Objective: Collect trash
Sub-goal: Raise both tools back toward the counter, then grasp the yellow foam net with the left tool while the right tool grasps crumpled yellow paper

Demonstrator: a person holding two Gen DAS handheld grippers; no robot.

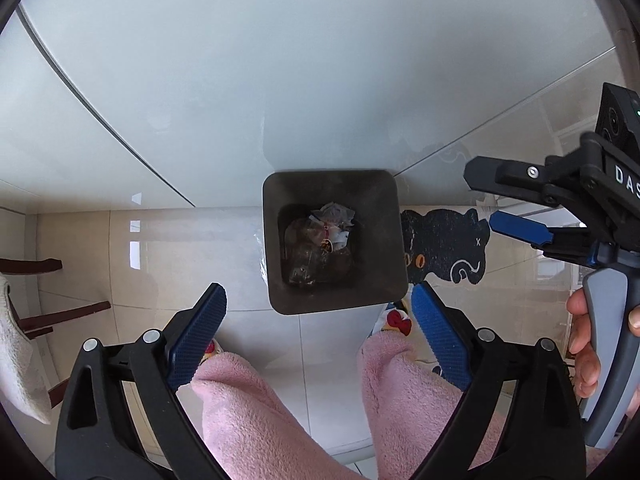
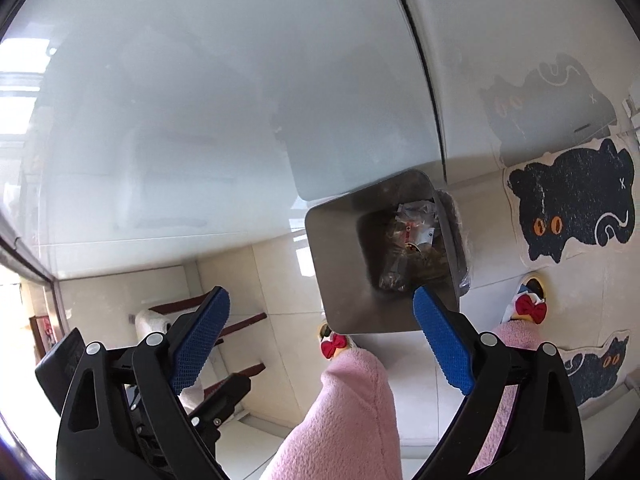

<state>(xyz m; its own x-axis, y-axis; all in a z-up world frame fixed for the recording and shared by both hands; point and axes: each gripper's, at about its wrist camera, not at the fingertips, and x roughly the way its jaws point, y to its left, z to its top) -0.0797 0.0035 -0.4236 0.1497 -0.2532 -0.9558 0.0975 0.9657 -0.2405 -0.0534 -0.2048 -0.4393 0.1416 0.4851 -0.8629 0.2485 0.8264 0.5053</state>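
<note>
- Left gripper (image 1: 318, 304): jaws spread wide, nothing between the blue pads, points steeply down over the floor.
- Right gripper (image 2: 320, 308): also wide open and empty. Its right pad overlaps the bin's near rim in its own view; contact can't be confirmed from that angle.
- Trash bin (image 1: 334, 240): dark, square, open-topped, on the floor at the edge of the white glass table (image 1: 280, 80).
- Trash (image 1: 324, 244): crumpled wrappers and clear plastic lying at the bottom of the bin, one scrap of white paper on top. Neither gripper touches it.
- Left view only: looks almost straight down into the bin, so all four walls show. It also catches the right gripper (image 1: 492, 204) from the side, off to the right of the bin and clear of it, with the person's hand (image 1: 588, 344) on its grey handle.
- Right view only: bin (image 2: 340, 264) seen tilted, with clear bag liner folded over the far rim; a second, smaller cat mat (image 2: 596, 364) at lower right; part of the left gripper's black body at lower left.
- Both views: pink fleece trouser legs (image 1: 248, 408), slippers with red bows (image 2: 530, 308), a black cat-shaped mat (image 2: 576, 204) beside the bin, and a dark wooden chair (image 1: 60, 312) to the left.
</note>
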